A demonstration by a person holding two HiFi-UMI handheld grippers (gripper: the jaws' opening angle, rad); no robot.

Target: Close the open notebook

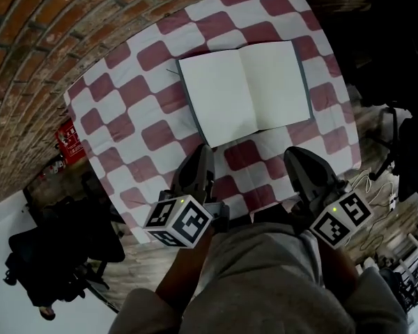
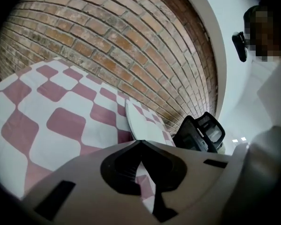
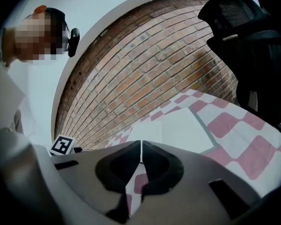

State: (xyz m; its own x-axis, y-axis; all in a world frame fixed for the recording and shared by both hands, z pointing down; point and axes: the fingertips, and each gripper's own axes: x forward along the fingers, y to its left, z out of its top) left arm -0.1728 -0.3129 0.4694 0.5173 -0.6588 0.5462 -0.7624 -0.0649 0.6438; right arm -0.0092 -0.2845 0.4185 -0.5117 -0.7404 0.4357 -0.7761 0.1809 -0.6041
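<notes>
1. notebook, open, white-paged with a thin grey cover (image 1: 244,89), lies flat ahead of both my grippers and well clear of them; its near edge sits closer to my left gripper (image 1: 200,155) than to my right gripper (image 1: 297,157).
2. my left jaws are pressed together with nothing between them; my right jaws meet too, also empty.
3. it rests on the red-and-white chequered tablecloth (image 1: 125,110), beside a brick wall (image 1: 28,61).
4. both pages are blank, the spine runs away from me, and a dark cover edge shows around the pages.
</notes>
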